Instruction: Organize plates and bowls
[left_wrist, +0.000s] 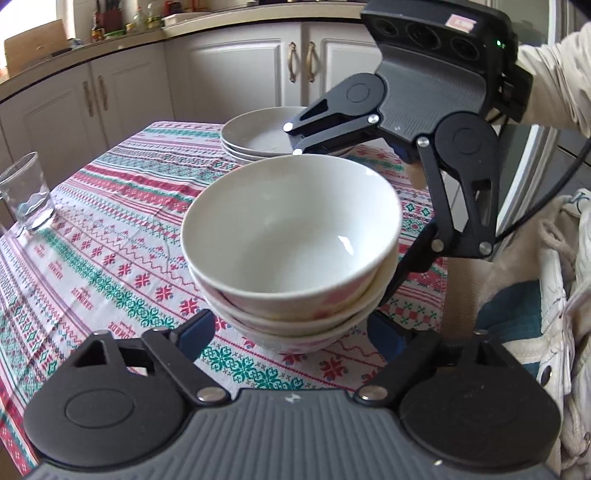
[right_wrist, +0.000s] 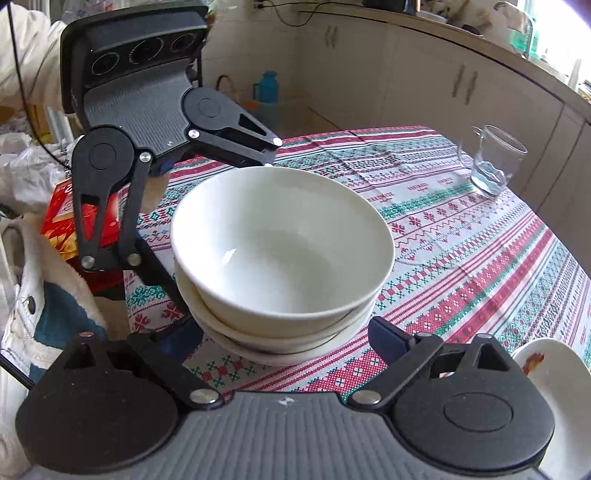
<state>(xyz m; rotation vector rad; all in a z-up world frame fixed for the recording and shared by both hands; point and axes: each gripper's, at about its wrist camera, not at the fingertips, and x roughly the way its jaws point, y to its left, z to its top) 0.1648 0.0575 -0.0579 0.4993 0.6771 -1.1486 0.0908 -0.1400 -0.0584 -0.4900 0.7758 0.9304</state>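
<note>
A kitchen with pale cabinets (left_wrist: 240, 74) is seen behind a table covered by a patterned tablecloth (left_wrist: 110, 229). A stack of three white bowls (left_wrist: 291, 251) stands on the cloth, and the top bowl is seen to be empty. The left gripper (left_wrist: 291, 332) is spread wide around the base of the stack, its blue fingertips (left_wrist: 197, 330) just beside the lowest bowl; whether they touch it cannot be told. The right gripper (right_wrist: 286, 339) is likewise spread wide on either side of the stack, and nothing is clamped by it. Behind the stack, a pile of plates (left_wrist: 255, 136) is shown only in the left wrist view. A glass (right_wrist: 489, 162) with a little water stands well apart from the stack. Only in the right wrist view are a white dish (right_wrist: 554, 376) with an orange mark and a red box (right_wrist: 62, 218) seen.
</note>
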